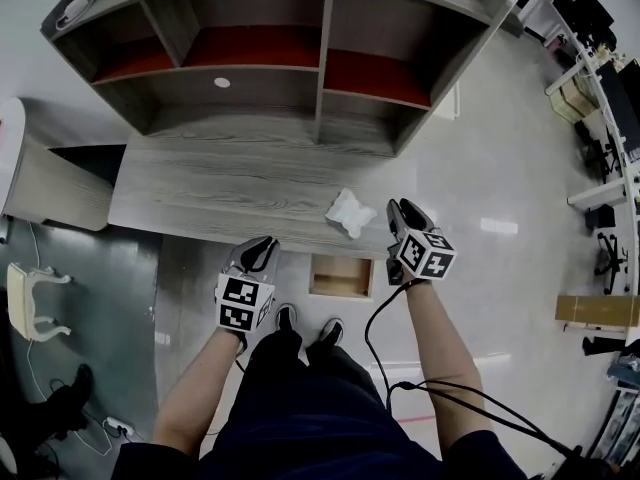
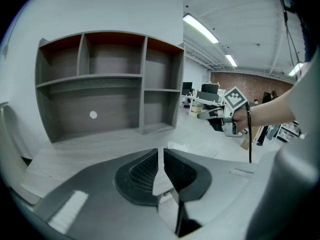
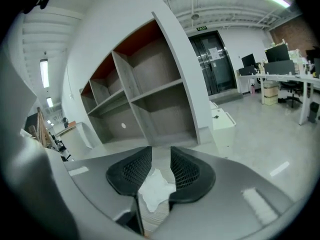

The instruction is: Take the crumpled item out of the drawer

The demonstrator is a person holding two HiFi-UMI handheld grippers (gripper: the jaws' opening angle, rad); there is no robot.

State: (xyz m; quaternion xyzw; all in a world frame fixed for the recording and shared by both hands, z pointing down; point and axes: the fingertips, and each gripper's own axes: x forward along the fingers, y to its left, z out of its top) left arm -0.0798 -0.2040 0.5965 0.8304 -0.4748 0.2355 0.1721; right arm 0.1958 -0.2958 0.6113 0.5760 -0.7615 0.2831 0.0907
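A crumpled white item [image 1: 351,211] lies on the grey wooden desk top [image 1: 230,188], near its front edge. Just right of it my right gripper [image 1: 405,211] is open. In the right gripper view the crumpled item [image 3: 156,189] shows low between the spread pads, resting on the desk with neither pad pressing on it. Below the desk edge a small wooden drawer [image 1: 341,260] stands pulled out, and its inside looks bare. My left gripper [image 1: 262,245] hovers left of the drawer, in front of the desk. Its jaws [image 2: 161,164] are shut with only a thin slit and nothing between them.
A grey open shelf unit [image 1: 270,58] with red-backed compartments stands on the back of the desk. A black cable [image 1: 375,338] trails from the right gripper. Office desks and chairs [image 1: 600,98] line the right side, with a cardboard box [image 1: 595,311] on the floor.
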